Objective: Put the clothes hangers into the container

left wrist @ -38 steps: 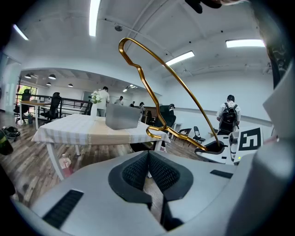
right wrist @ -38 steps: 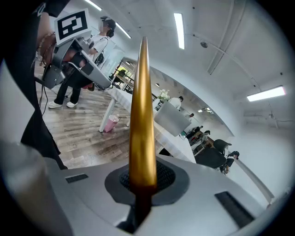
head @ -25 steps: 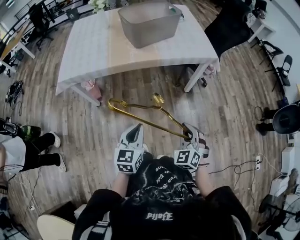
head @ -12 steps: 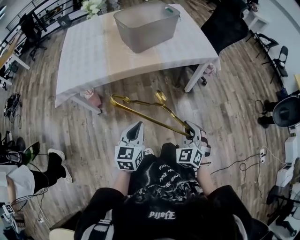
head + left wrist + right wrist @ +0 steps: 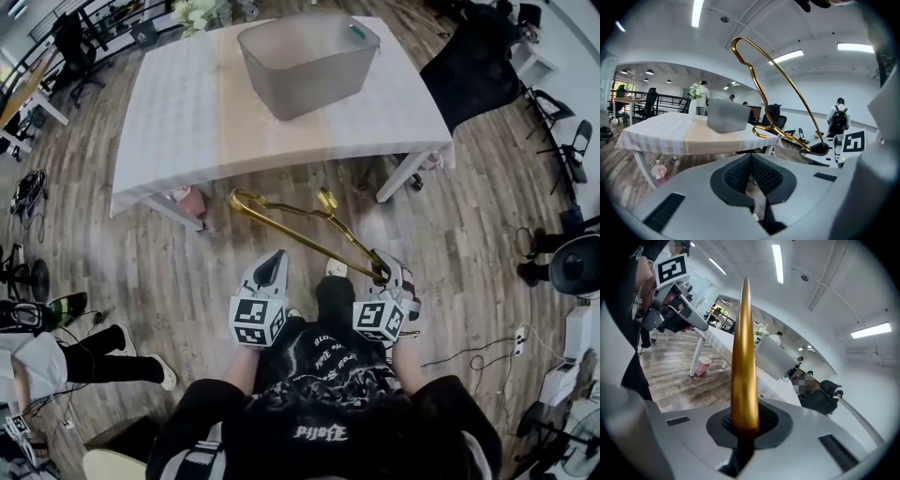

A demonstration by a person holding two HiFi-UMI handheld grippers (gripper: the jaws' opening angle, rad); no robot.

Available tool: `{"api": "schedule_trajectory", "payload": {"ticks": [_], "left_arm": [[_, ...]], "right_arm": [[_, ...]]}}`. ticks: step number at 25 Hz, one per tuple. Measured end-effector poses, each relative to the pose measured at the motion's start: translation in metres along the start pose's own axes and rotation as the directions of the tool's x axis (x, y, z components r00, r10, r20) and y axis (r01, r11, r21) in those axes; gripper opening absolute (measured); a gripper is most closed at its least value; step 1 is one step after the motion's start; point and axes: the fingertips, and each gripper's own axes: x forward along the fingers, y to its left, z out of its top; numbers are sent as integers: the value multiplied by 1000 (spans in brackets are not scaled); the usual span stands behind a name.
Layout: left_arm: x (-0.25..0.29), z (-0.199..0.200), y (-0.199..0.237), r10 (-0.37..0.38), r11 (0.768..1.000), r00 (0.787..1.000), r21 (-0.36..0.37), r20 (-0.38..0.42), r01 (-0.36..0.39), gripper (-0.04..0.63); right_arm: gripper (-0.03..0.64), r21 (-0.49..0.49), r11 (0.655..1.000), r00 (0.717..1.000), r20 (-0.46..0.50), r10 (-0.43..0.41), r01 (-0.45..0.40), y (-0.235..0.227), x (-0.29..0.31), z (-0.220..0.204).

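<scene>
White lettering on black shirt (image 5: 323, 361) illegible; no other text

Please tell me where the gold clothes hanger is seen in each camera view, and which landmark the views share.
Head view: the gold hanger slants across the centre, above the floor, one end in the right gripper jaws.
Left gripper view: the hanger arches from upper centre down to the right.
Right gripper view: the hanger rises as a thick bar up the centre, clamped in the jaws.
Shared landmark: the grey container.
</scene>
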Motion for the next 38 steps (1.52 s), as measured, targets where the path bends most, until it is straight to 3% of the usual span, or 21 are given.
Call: {"api": "schedule_trajectory", "payload": {"ticks": [12, 17, 23, 28, 32, 38], "left_arm": [[147, 86, 14, 124, 988, 991, -102, 56, -118, 20], [192, 101, 9, 191, 979, 980, -77, 46, -187, 20], [220, 125, 12, 224, 974, 972, -54, 75, -221, 20], [224, 140, 18, 243, 970, 966, -49, 88, -240, 20], [231, 153, 30, 234, 970, 966, -85, 107, -226, 20], [269, 167, 42, 184, 983, 977, -36, 110, -181, 20]], "right_arm": [[11, -29, 999, 994, 97, 40, -37, -144, 140, 5], [11, -65, 996, 988, 143, 64, -55, -189, 181, 9], [11, -20, 995, 975, 200, 98, -96, -220, 207, 25], [11, -45, 998, 969, 242, 50, -40, -245, 212, 46], [11, -66, 998, 966, 257, 21, -5, -262, 224, 69], [11, -27, 1000, 962, 273, -5, 13, -294, 252, 86]]}}
